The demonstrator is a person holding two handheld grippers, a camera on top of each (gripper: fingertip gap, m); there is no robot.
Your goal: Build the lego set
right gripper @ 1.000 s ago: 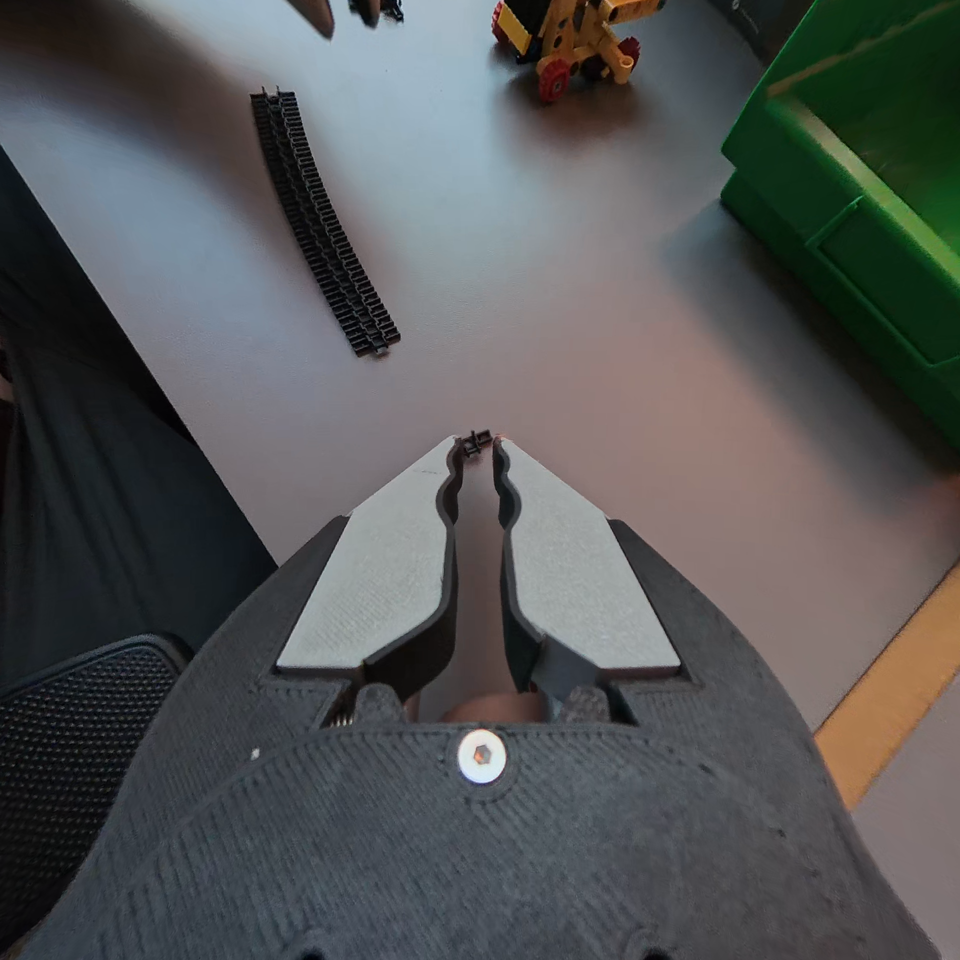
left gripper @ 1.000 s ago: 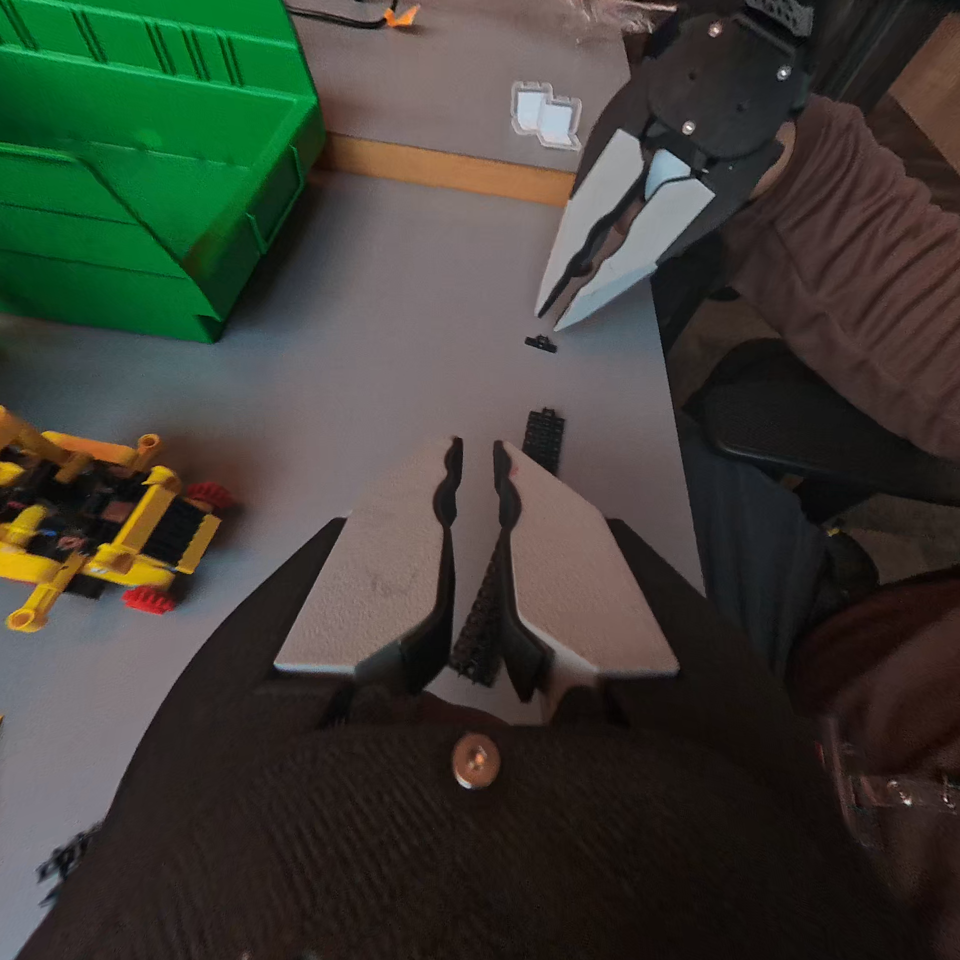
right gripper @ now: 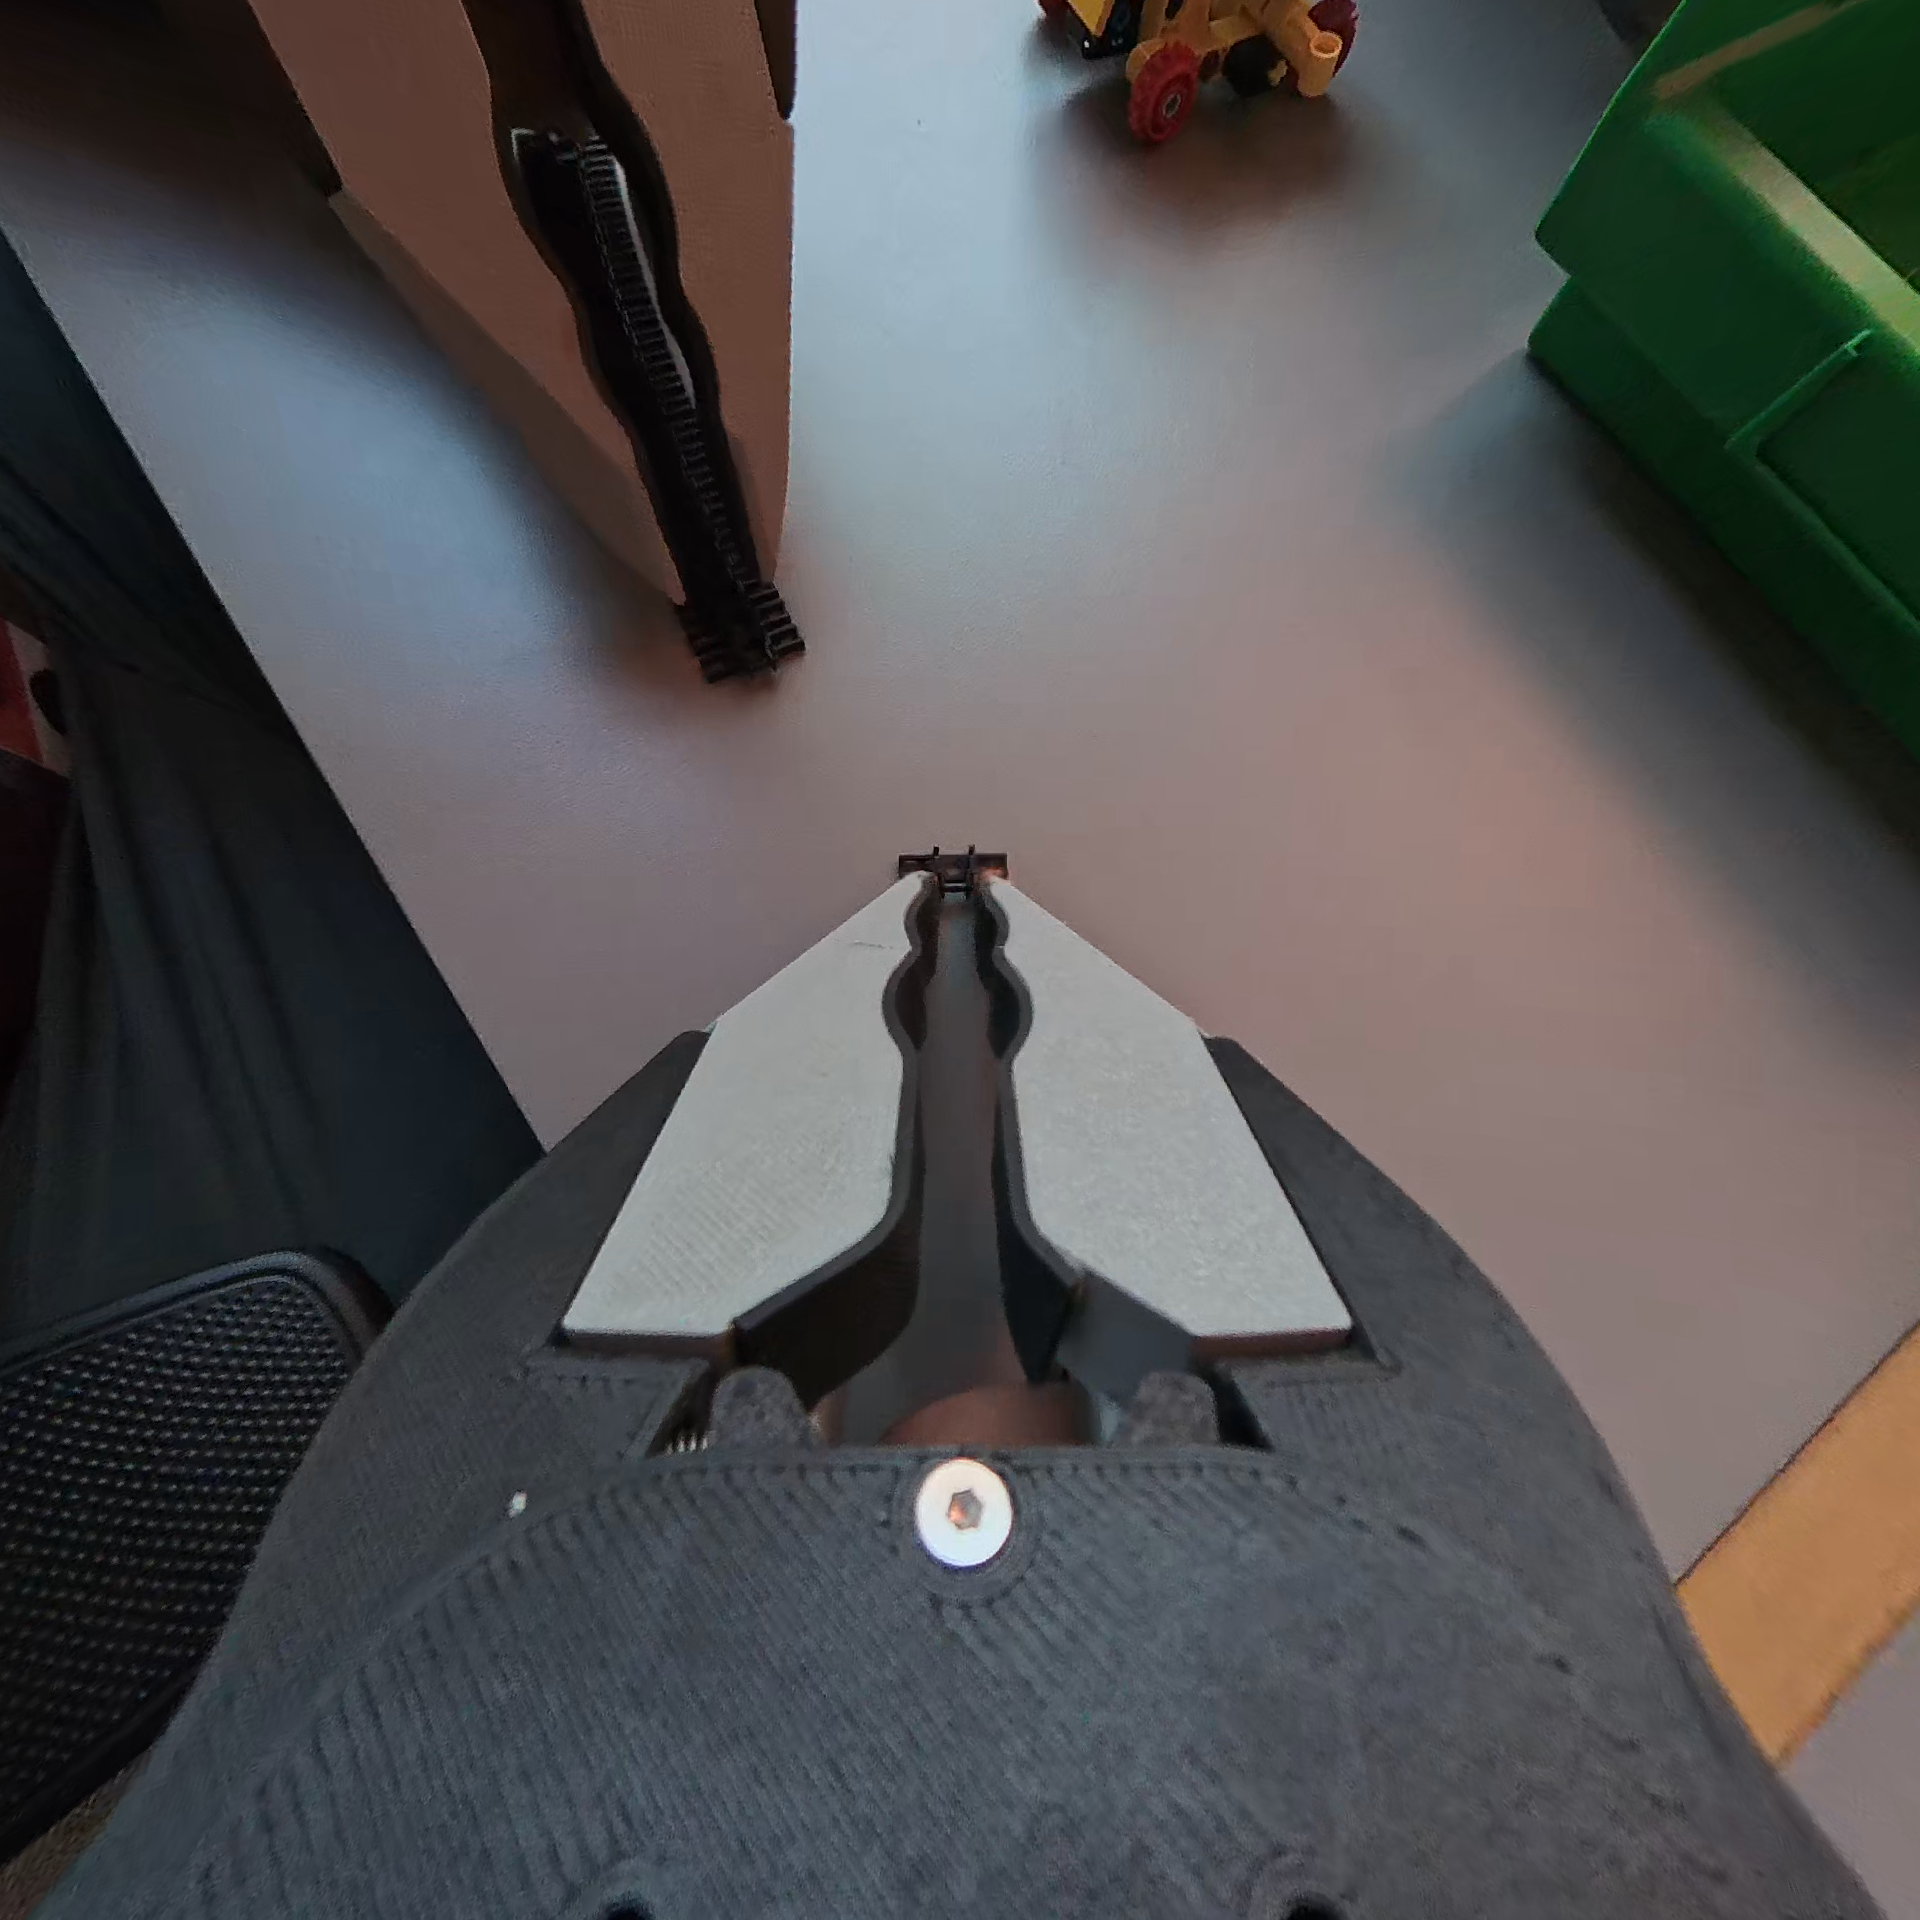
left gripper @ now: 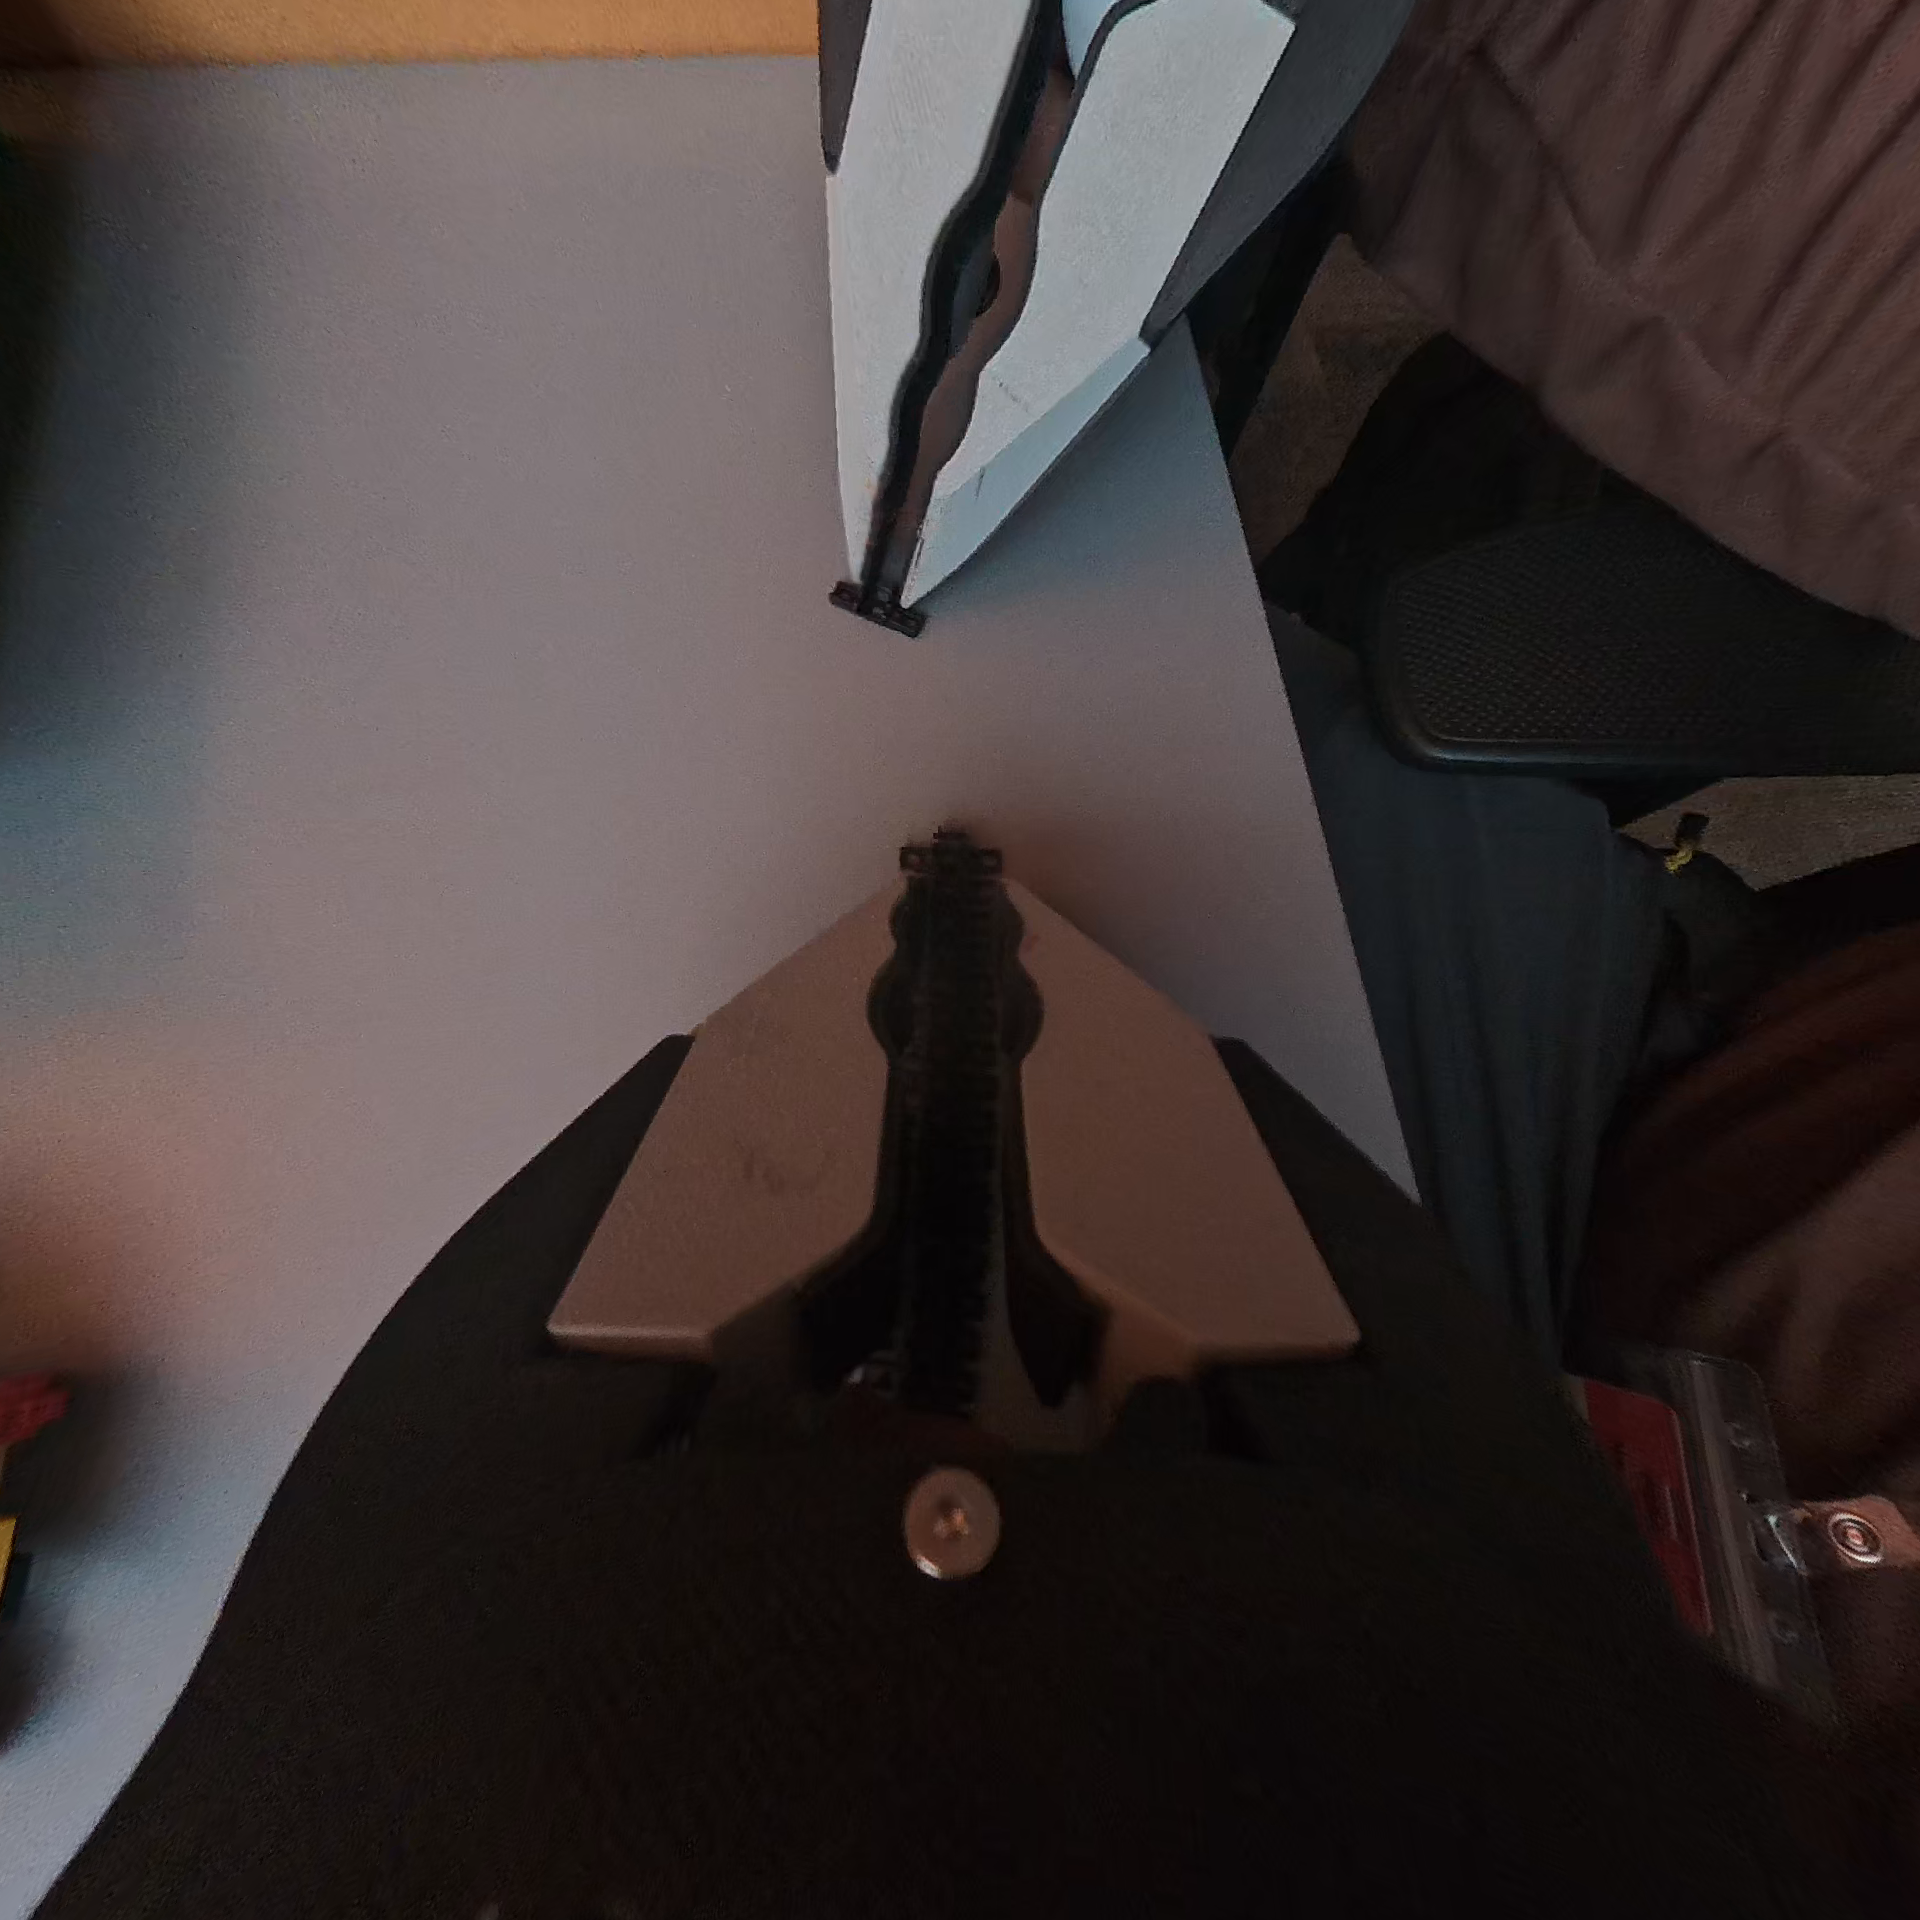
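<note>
Above the grey table (right gripper: 1195, 644), the left gripper (left gripper: 951, 883) clamps a floppy black track (right gripper: 665, 395) lengthwise. The right gripper (right gripper: 951, 883) pinches one tiny, light link (right gripper: 951, 864) at its jaws' tips; it looks easily dropped.

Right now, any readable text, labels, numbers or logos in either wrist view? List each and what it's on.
Red badge in a clear holder, left wrist view: bears print, too blurred to read.
Left tongs, right tongs, black track, small black link, green bin, yellow lego vehicle: no writing visible.
</note>
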